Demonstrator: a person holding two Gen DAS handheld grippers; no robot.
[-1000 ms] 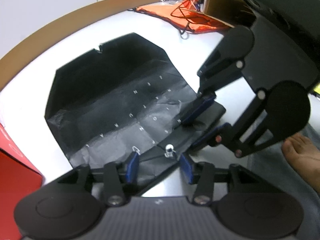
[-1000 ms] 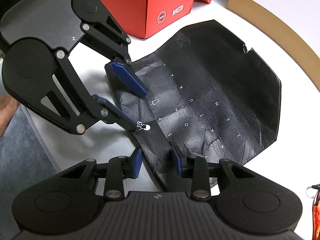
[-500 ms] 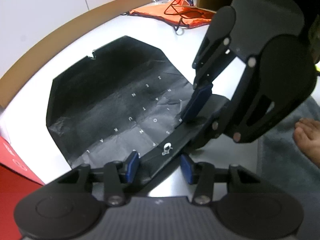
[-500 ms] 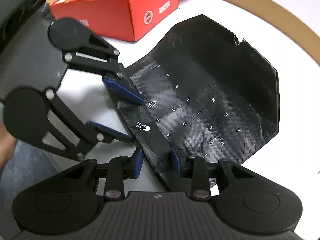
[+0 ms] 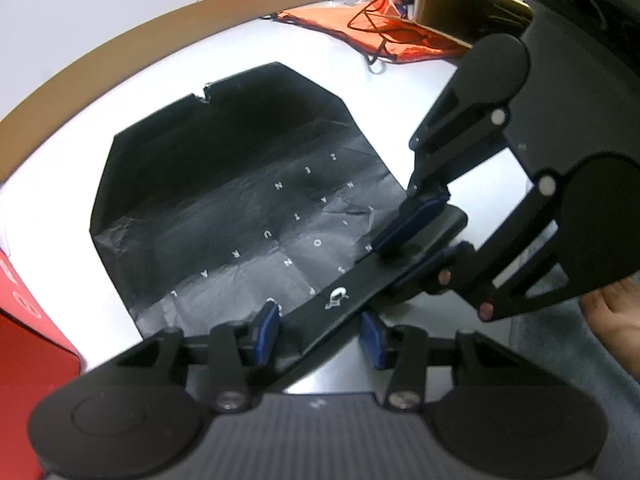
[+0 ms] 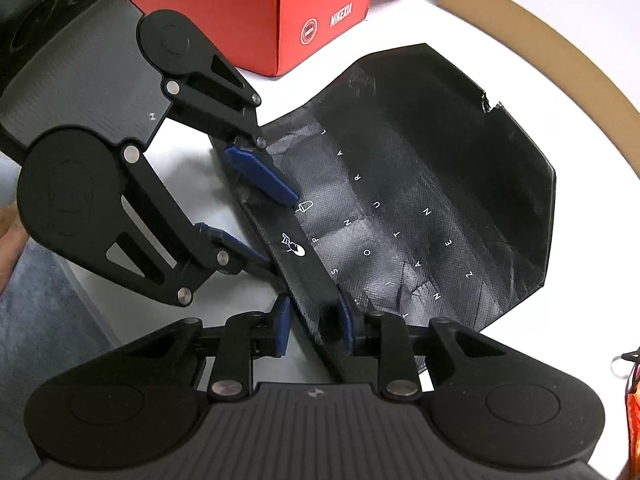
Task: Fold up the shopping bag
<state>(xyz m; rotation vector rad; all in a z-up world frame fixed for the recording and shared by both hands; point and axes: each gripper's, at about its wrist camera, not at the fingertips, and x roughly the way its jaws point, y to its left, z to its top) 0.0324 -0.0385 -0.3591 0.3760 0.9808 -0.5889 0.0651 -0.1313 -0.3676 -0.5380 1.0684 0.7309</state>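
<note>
I am holding both tongs over the near edge of the bag (image 5: 224, 200), which is lying flat on the table (image 5: 72, 168) and spreading away from me; its folded strip (image 6: 308, 264) is running crosswise between my two hands, so its long axis is going from one tong to the other. My right tongs (image 6: 314, 326) are straddling one end of that strip and their jaws are closing on it, the right pad already touching, the left pad (image 6: 282, 326) seeming just clear. My left tongs (image 5: 320, 336) are standing apart around the other end, the strip passing between the pads without being pinched, as far as I can tell. Both hands are equally near; I am judging that the next fold is turning on lifting this strip and carrying it away from me over the lettered panel. Beyond the bag there is bare table up to the brown rim (image 6: 560, 64); a red box (image 6: 288, 12) is sitting off the left tongs' outer side, an orange bag (image 5: 384, 36) far off beyond the right.
</note>
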